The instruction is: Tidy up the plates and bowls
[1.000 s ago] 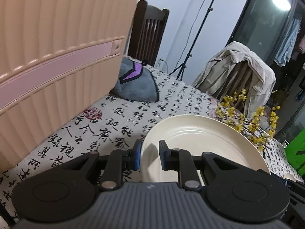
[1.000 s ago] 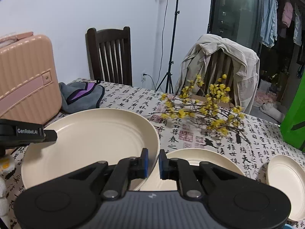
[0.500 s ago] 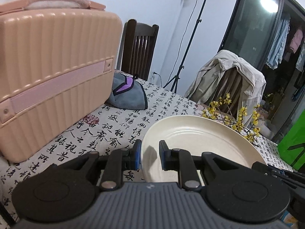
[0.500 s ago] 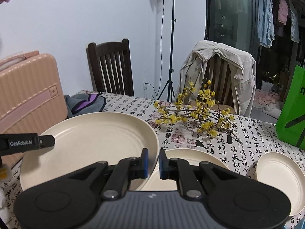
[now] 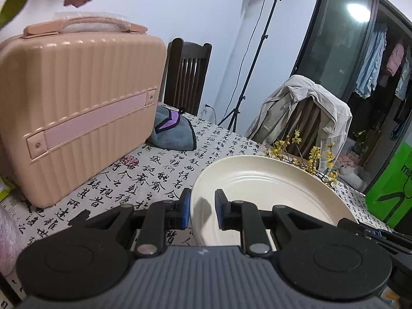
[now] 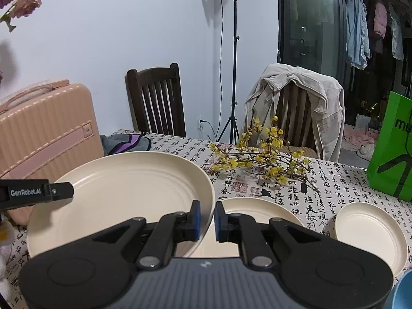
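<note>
A large cream plate hangs tilted above the table, gripped by both grippers at opposite rims. My left gripper is shut on its left rim, the rim pinched between the blue pads. In the right wrist view the same plate fills the left half, and my right gripper is shut on its right rim. One finger of the left gripper reaches over the plate's far left edge. A medium cream plate lies on the table just beyond the right gripper, and a smaller cream plate lies to its right.
A pink suitcase stands on the table's left, with a grey and purple cloth beside it. Yellow flower branches lie mid-table, a green bag stands at the right. A blue rim shows bottom right. Chairs stand behind the table.
Both grippers have risen and drawn back from the suitcase with the large plate held between them. The grip on both rims is unchanged.
</note>
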